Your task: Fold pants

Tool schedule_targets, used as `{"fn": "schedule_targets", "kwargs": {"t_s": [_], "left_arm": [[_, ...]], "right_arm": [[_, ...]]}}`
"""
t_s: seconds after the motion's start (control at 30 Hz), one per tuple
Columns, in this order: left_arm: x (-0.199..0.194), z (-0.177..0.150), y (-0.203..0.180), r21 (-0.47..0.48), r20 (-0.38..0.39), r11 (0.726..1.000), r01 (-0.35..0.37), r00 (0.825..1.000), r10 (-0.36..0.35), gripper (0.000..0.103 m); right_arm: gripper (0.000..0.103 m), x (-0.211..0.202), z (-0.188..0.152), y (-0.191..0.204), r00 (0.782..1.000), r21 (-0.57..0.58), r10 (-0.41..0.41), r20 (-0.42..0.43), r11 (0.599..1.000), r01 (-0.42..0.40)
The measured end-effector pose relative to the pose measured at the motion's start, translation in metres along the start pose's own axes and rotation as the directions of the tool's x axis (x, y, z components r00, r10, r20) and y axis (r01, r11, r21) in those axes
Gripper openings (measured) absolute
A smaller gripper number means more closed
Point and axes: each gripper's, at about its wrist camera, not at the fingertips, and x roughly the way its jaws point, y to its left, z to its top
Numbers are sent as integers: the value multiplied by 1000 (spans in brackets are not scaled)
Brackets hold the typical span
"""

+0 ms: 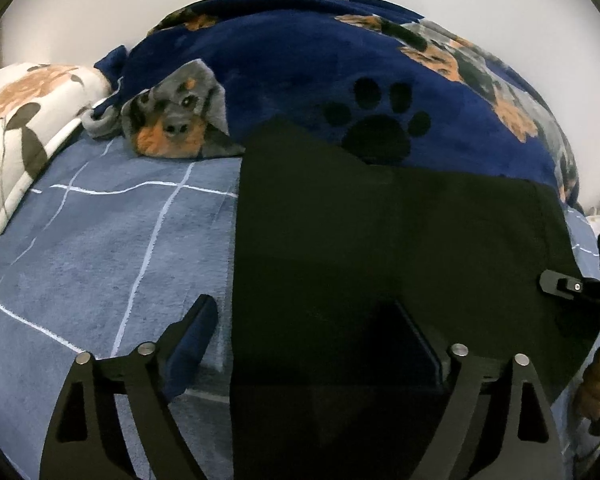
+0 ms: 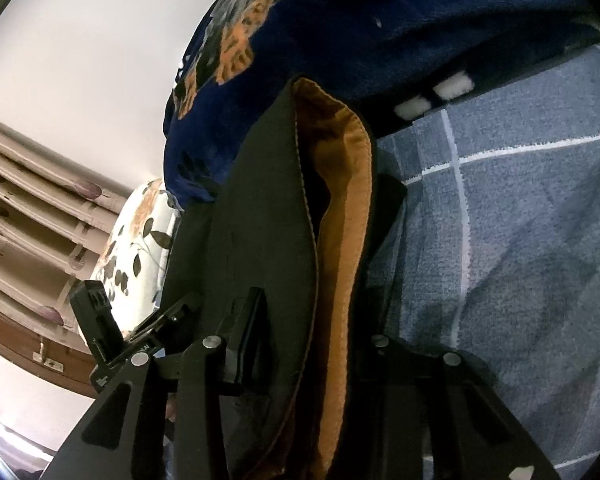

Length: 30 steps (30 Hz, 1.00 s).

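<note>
Black pants (image 1: pixel 380 240) lie spread on a blue checked bedsheet (image 1: pixel 100 240). My left gripper (image 1: pixel 304 320) is open over the pants' near left edge; its left finger (image 1: pixel 196 328) is over the sheet, its right finger (image 1: pixel 416 332) over the dark cloth. In the right wrist view the pants (image 2: pixel 260 220) stand lifted, showing an orange-brown lining (image 2: pixel 348 220). My right gripper (image 2: pixel 300 320) is shut on that edge of the pants. The right gripper also shows at the right edge of the left wrist view (image 1: pixel 580 288).
A navy fleece blanket (image 1: pixel 340 72) with paw prints and a dog picture lies bunched behind the pants. A white floral pillow (image 1: pixel 20 120) sits at the far left. A curtain (image 2: pixel 28 200) and white wall show in the right wrist view.
</note>
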Motion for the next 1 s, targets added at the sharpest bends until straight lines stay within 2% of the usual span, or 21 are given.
{"fn": "schedule_targets", "kwargs": {"t_s": [0.13,0.4,0.63,0.73,0.77,0.8,0.93,1.0], "left_arm": [[0,-1,3,-20,-1,1000,-18,1000,18,95],[0,-2,2,-25,5,999,-46,999,47,99],[-9,-4,-7,12,50,992,-125,991,124,99],[-20,-6,-12,33,97,978,-204,975,200,99],[-25,-8,-14,44,111,970,-240,966,234,99],[-30,-9,-17,51,118,963,-263,960,256,99],[-64,-17,-29,76,173,959,-275,950,259,99],[-86,-21,-38,93,214,956,-279,943,254,99]], "right_arm": [[30,2,0,4,1000,-4,-4,8,1000,4],[31,1,-3,5,1000,-8,-9,28,1000,9],[34,1,-3,8,999,-10,-26,41,1000,27],[44,-5,-5,19,991,-4,-114,72,993,115],[61,-14,-8,27,980,-3,-170,105,985,171],[70,-21,-10,32,971,-8,-196,135,980,199],[73,-67,-27,64,935,-58,-226,273,966,251],[80,-86,-40,78,926,-84,-220,306,963,257]]}}
